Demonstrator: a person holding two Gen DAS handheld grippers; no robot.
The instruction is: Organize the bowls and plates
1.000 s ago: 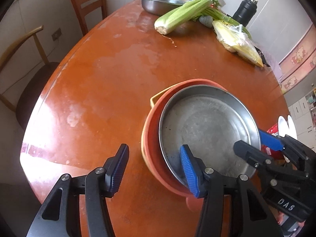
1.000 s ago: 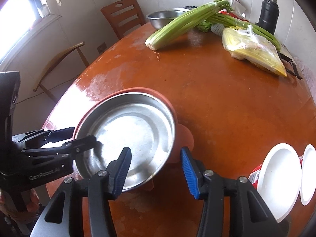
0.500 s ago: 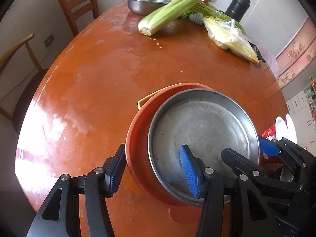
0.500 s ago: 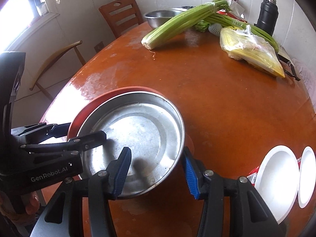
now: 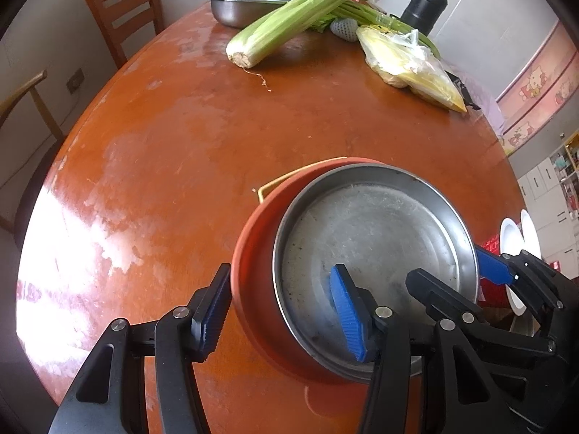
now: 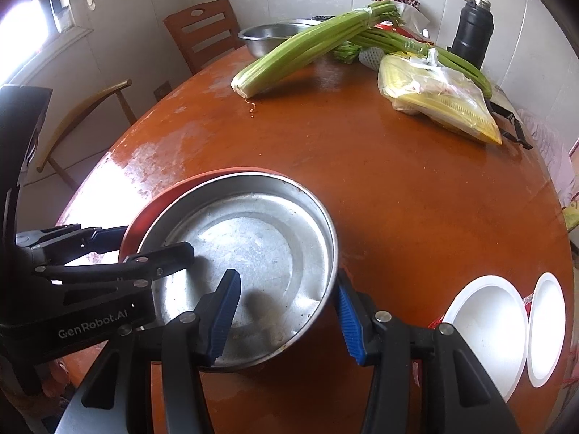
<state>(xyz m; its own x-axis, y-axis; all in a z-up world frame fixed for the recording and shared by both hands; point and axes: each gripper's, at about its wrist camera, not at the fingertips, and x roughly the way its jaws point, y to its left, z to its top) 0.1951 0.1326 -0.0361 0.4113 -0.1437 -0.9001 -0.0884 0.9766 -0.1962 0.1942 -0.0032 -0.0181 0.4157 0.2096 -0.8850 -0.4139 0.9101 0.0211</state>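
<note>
My left fingers (image 5: 282, 311) and right fingers (image 6: 286, 314) each straddle the steel pan's (image 5: 372, 249) rim; whether either pair actually clamps it, I cannot tell.

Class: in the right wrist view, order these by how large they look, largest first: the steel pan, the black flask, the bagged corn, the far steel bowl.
1. steel pan, though it is nearest the camera.
2. bagged corn.
3 and 4. far steel bowl and black flask: unsure, since the bowl is partly hidden behind the celery.
</note>
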